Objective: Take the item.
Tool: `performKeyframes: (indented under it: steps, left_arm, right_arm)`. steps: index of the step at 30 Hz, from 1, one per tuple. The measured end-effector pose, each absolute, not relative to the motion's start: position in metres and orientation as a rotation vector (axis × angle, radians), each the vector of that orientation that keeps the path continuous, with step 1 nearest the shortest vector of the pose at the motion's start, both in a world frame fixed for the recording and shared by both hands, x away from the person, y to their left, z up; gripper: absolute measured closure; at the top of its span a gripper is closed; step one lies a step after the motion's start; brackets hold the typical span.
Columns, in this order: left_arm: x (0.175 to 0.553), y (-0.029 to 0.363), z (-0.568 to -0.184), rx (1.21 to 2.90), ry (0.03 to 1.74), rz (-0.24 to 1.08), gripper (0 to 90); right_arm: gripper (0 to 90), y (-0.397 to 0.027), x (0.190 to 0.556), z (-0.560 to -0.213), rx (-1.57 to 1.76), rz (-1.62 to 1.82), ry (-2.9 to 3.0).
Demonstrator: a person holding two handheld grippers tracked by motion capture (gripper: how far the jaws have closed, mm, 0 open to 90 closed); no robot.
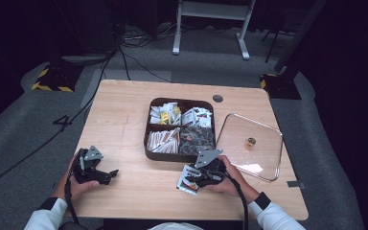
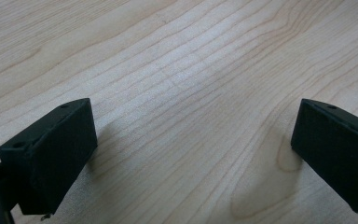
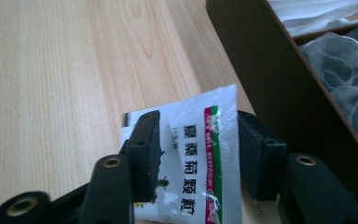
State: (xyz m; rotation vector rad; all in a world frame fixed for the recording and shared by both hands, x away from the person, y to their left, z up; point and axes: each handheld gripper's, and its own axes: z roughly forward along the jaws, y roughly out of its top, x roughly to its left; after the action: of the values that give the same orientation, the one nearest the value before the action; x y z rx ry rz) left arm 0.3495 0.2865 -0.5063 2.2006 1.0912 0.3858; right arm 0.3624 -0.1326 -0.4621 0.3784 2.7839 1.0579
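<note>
Sachet first: a flat white plastic sachet with a green and red stripe down one side and a column of black printed characters, glossy enough to throw glare off its face. In the right gripper view it lies between the two black jaws of the right gripper, and there is a visible gap on both sides, so the jaws stand part-open around it and the pads are not pressing. Whether the packet rests fully flat on the light wooden table I cannot tell; its near end is cut off by the bottom edge of that view and partly covered by the left-hand jaw.

From the high view, the same sachet sits near the front edge of the table, just in front of the dark brown four-compartment box, with the right gripper over it and the person's right hand behind. The print is too small to read here, and the gripper body hides much of the packet.

The box compartments hold more packets and wrapped pieces, but the details blur together. Beside the box lies a clear square glass lid with a small gold knob, apart from it.

Over on the left, the left gripper hovers above bare wood, jaws spread wide with nothing between them.
</note>
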Motion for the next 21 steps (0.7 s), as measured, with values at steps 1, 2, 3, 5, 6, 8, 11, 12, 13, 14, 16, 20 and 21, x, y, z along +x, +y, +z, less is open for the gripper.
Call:
performKeyframes:
  steps: [1, 2, 3, 5, 6, 8, 11, 12, 13, 14, 16, 20, 21]
  left_arm:
    - [0.35, 0.286, -0.506, 2.2, 1.092, 0.386, 0.5]
    - [0.35, 0.286, -0.506, 2.2, 1.091, 0.386, 0.5]
    - [0.35, 0.286, -0.506, 2.201, 1.091, 0.386, 0.5]
    - [0.35, 0.286, -0.506, 2.201, 1.091, 0.386, 0.5]
    - [0.35, 0.286, -0.506, 2.201, 1.09, 0.385, 0.5]
    - [0.35, 0.286, -0.506, 2.201, 1.09, 0.385, 0.5]
    - [0.35, 0.286, -0.506, 2.201, 1.091, 0.386, 0.5]
    - [0.35, 0.286, -0.506, 2.201, 1.091, 0.386, 0.5]
    - [0.35, 0.286, -0.506, 2.201, 1.09, 0.385, 0.5]
    - [0.35, 0.286, -0.506, 2.201, 1.09, 0.385, 0.5]
    - [0.35, 0.286, -0.506, 2.201, 1.091, 0.386, 0.5]
    - [0.35, 0.286, -0.506, 2.201, 1.091, 0.386, 0.5]
    - [0.35, 0.286, -0.506, 2.201, 1.091, 0.386, 0.5]
  right_arm:
    - [49.9, -0.133, 0.363, -0.462, 0.386, 1.055, 2.783]
    - [48.2, -0.134, 0.364, -0.462, 0.389, 1.052, 2.774]
    - [48.1, -0.135, 0.364, -0.461, 0.396, 1.055, 2.769]
    - [47.7, -0.135, 0.364, -0.461, 0.4, 1.059, 2.767]
    - [47.4, -0.136, 0.364, -0.46, 0.405, 1.061, 2.762]
    - [46.6, -0.137, 0.365, -0.459, 0.405, 1.062, 2.758]
    - [44.9, -0.138, 0.365, -0.456, 0.402, 1.076, 2.744]
    - [44.0, -0.139, 0.365, -0.455, 0.406, 1.083, 2.738]
    - [42.6, -0.14, 0.365, -0.455, 0.406, 1.084, 2.731]
    - [41.0, -0.141, 0.365, -0.453, 0.412, 1.087, 2.719]
    - [39.3, -0.143, 0.366, -0.45, 0.416, 1.106, 2.708]
    - [36.6, -0.147, 0.366, -0.445, 0.416, 1.118, 2.681]
    - [35.7, -0.148, 0.366, -0.444, 0.417, 1.124, 2.677]
